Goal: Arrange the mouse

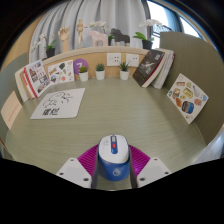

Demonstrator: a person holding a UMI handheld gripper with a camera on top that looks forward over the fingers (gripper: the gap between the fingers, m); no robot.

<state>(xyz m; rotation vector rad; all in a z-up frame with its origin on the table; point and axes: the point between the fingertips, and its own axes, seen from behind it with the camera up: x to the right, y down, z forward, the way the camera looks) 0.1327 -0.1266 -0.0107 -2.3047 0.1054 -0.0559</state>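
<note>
I have the claw (111, 172) low over the desk, and between its two white fingers sits a rounded, smooth plastic computer mouse (112, 160), white and pale grey on its domed back with a blue band at the near end and a small orange scroll wheel; the magenta pads (88, 158) flank it closely on both sides, but I cannot tell whether they press it or merely stand beside it, so whether the claw is pinching is unclear to me. The mouse lies on a matte, pale beige desk (120, 115); ahead of the fingers and to the left lies one flat white sheet with dark drawings and a purple mark (59, 102). Further ahead, along the back wall, I count three small white pots with green plants (99, 72); each pot holds one plant. Left of them lean two picture books (37, 78) with printed covers; well ahead to the right leans a dark-and-red cover (152, 68), and nearer on the right an upright white card with coloured pictures (187, 97). Above the pots runs a pale shelf (95, 45) carrying more plants and small figures too small to make out.
</note>
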